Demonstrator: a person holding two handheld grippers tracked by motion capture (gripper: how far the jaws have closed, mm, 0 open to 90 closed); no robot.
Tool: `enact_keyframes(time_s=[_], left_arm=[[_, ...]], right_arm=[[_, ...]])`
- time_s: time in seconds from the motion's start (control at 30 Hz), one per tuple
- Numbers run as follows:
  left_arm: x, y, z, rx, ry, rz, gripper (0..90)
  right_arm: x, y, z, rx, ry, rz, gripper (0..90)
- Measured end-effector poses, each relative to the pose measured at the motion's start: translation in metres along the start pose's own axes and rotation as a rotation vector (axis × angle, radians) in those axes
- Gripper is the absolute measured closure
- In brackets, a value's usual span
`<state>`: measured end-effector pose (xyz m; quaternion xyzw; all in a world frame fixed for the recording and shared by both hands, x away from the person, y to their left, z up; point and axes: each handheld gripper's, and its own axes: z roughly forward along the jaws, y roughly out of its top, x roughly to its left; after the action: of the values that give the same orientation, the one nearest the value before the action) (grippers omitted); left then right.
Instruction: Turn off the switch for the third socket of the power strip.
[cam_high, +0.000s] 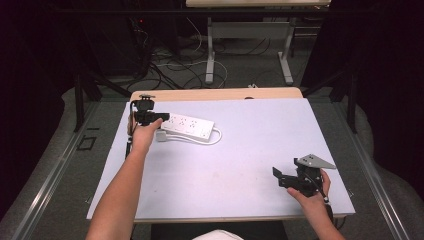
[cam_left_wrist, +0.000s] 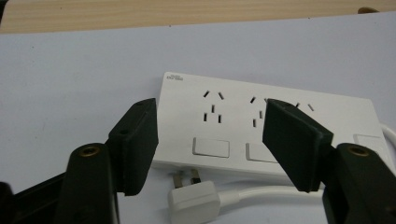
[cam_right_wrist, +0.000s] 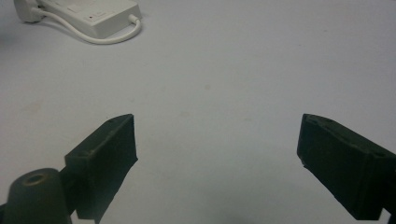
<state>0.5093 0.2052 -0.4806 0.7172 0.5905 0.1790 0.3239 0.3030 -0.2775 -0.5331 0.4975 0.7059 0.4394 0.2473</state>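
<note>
The left gripper (cam_left_wrist: 210, 140) has its fingers (cam_left_wrist: 137, 142) open, holding nothing, above the white power strip (cam_left_wrist: 261, 126) near its plug (cam_left_wrist: 194, 198). The right gripper (cam_right_wrist: 217, 163) is wide open over the bare tabletop (cam_right_wrist: 233, 70).

The power strip (cam_left_wrist: 275, 126) is partly covered by the left tool's (cam_left_wrist: 210, 140) jaws (third socket mostly hidden); its small printed label is unreadable.

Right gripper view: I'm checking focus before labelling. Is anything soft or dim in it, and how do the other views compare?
Right gripper view: near jaws soft and dark, power strip fairly clear. Left gripper view: socket slots on the strip crisp, plug clear. High view: table evenly lit, surroundings very dark.
</note>
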Motion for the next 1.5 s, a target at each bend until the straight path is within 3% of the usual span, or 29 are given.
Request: enact_keyframes(time_s=[0.23,0.4,0.57,0.83,1.1,1.5], left_arm=[[0.003,0.000,0.004,0.034,-0.025,-0.017,51.2],[0.004,-0.001,0.009,0.027,-0.018,-0.033,63.0],[0.008,-0.001,0.014,0.074,-0.028,-0.038,70.6],[0.009,-0.006,0.026,0.084,-0.040,-0.052,81.7],[0.010,-0.009,0.031,0.093,-0.036,-0.046,89.3],[0.008,-0.011,0.039,0.103,-0.036,-0.031,89.9]], right_arm=[[-0.001,0.000,0.000,-0.003,-0.001,-0.002,12.3],[-0.002,0.000,0.000,0.000,0.003,-0.002,12.5],[-0.003,0.000,0.000,-0.007,0.000,-0.003,13.1],[-0.004,0.000,0.000,-0.001,-0.002,0.013,13.3],[-0.006,0.000,-0.001,-0.008,-0.009,0.021,13.6],[-0.006,0.000,-0.001,-0.013,-0.011,0.014,13.8]])
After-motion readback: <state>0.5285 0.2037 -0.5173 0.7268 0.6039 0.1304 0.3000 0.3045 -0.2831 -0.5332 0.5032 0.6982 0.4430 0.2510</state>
